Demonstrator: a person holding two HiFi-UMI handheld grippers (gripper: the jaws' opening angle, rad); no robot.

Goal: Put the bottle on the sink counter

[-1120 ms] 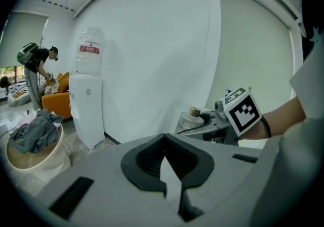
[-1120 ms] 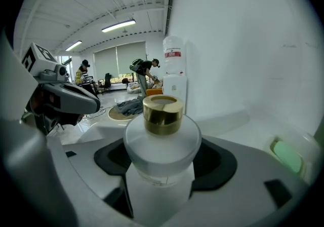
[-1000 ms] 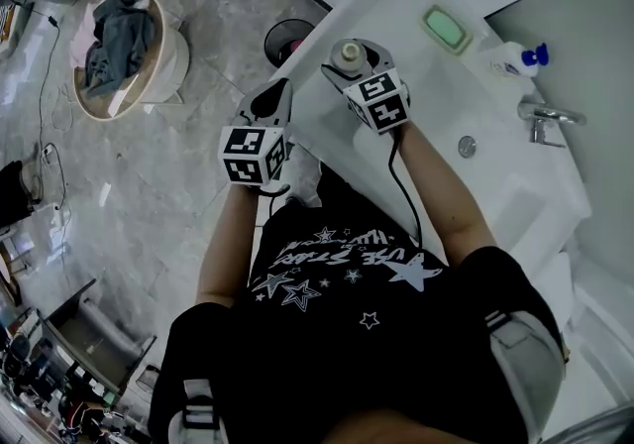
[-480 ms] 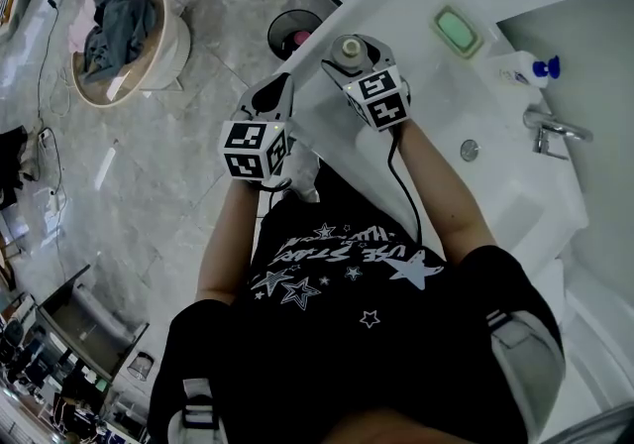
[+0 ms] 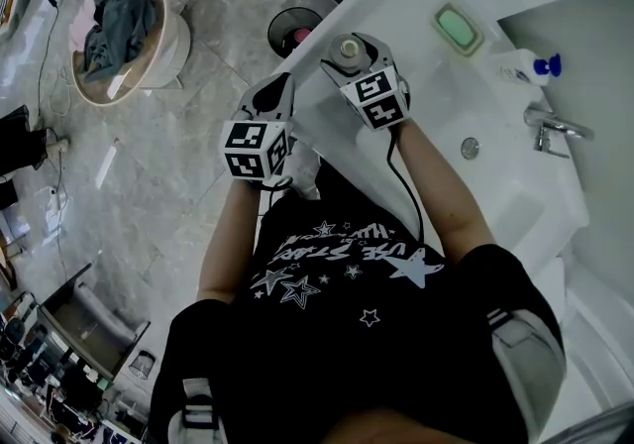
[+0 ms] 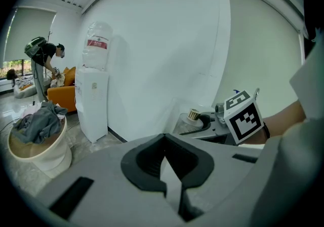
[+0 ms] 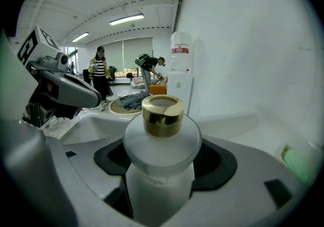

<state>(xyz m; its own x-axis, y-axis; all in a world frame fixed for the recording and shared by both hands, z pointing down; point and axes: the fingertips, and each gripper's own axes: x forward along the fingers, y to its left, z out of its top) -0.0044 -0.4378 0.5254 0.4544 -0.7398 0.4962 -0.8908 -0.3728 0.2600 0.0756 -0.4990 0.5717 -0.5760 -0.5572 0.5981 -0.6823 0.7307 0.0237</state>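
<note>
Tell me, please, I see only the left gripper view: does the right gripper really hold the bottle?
Observer: Yes. In the right gripper view the right gripper has its fingers shut on the white bottle, under its shoulder.
Operator: What lies beyond it on the counter?
Observer: The head view shows a green soap dish on the sink counter, beyond the bottle and apart from it.
Operator: And what is near the tap?
Observer: A small blue-capped bottle lies close to the faucet.
</note>
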